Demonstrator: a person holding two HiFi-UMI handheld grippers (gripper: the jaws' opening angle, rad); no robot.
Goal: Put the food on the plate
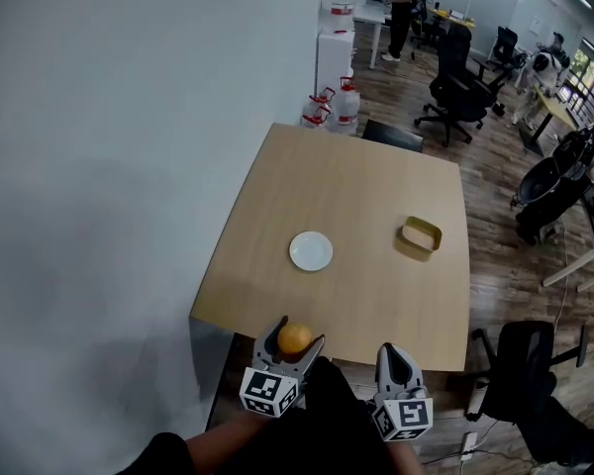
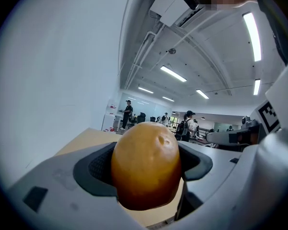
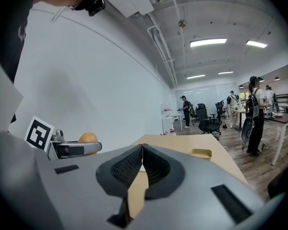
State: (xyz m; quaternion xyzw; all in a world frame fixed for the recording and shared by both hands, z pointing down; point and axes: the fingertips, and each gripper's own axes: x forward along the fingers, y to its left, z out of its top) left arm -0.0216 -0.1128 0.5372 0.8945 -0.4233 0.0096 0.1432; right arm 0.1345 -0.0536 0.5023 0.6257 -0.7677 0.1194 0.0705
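The left gripper [image 1: 293, 343] holds the orange [image 1: 294, 338] between its jaws at the near table [image 1: 356, 196] edge, apart from the plate [image 1: 311, 250]. The right gripper [image 1: 397, 361] is closed and empty

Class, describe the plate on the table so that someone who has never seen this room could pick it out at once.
Find the square wooden table that stands beside the white wall. Near its middle, toward the wall side, lies the plate. It is round, white and empty, unlike the yellowish rectangular tray farther from the wall.
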